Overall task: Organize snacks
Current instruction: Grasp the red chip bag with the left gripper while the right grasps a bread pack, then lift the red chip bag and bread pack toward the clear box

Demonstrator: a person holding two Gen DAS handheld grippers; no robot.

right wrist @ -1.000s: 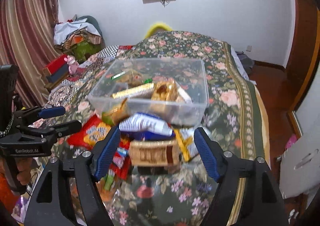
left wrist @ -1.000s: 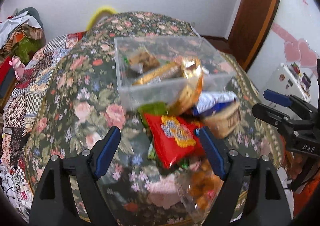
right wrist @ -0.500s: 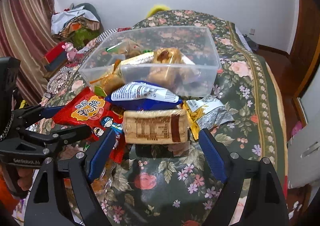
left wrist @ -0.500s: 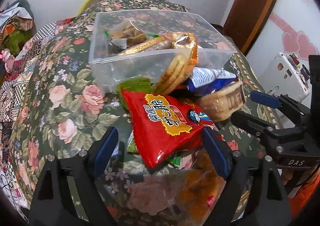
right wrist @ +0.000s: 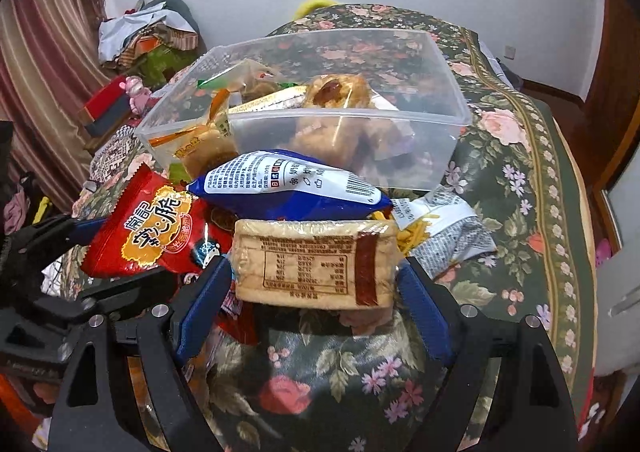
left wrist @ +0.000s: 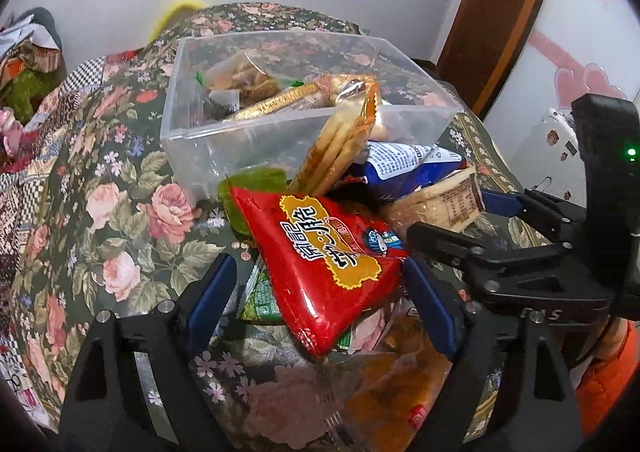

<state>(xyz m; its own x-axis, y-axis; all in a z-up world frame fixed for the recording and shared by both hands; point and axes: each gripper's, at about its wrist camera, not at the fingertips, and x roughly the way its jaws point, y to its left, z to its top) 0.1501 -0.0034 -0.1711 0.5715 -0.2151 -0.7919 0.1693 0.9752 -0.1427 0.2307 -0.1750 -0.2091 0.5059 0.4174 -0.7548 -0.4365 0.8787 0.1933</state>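
A clear plastic bin [left wrist: 224,140] [right wrist: 436,140] on the floral bedspread holds several snack packs. A pile of snacks lies in front of it. My left gripper [left wrist: 320,292] is open, its fingers either side of a red chip bag [left wrist: 320,264] [right wrist: 148,228]. My right gripper [right wrist: 314,288] is open, its fingers either side of a beige wrapped cake [right wrist: 316,264] [left wrist: 440,204]. A blue-and-white pack [right wrist: 288,184] [left wrist: 404,168] lies behind the cake. A cracker sleeve [left wrist: 336,144] leans on the bin's front wall.
A silver-yellow pack [right wrist: 440,228] lies right of the cake. An orange snack bag [left wrist: 392,384] lies near the bed's front edge. Clothes and boxes [right wrist: 140,48] sit left of the bed. A wooden door [left wrist: 496,12] stands at the right.
Both grippers have moved forward and down onto the pile. The red bag now lies between my left fingers and the cake between my right fingers. Both stay open.
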